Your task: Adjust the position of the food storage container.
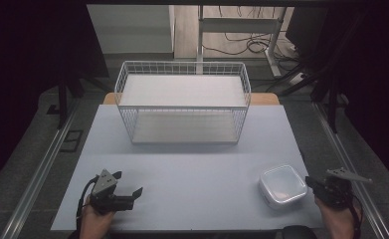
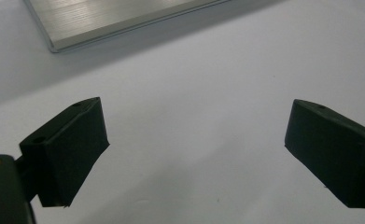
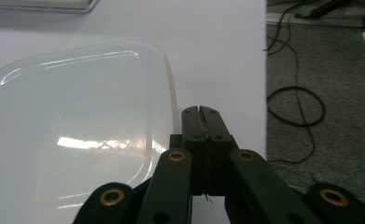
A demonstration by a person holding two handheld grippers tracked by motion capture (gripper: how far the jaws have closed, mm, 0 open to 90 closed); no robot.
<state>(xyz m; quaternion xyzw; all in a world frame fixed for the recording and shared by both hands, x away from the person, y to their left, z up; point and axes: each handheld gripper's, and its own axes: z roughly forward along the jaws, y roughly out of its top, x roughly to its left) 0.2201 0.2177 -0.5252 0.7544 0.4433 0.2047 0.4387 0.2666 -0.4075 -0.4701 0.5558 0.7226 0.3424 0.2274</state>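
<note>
The right gripper (image 3: 201,112) – jaws pressed together, empty – sits beside a glossy, rounded-square white box (image 1: 283,185) (left gripper (image 1: 130,193) spread).

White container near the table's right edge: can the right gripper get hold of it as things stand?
Probably not yet. The right gripper sits just beside the white container, nothing between them, but its jaws are pressed shut on nothing, so they would need to open first.

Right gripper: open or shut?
Shut. In its own view the right gripper has both jaws pressed together, nothing between them, beside the white container.
</note>
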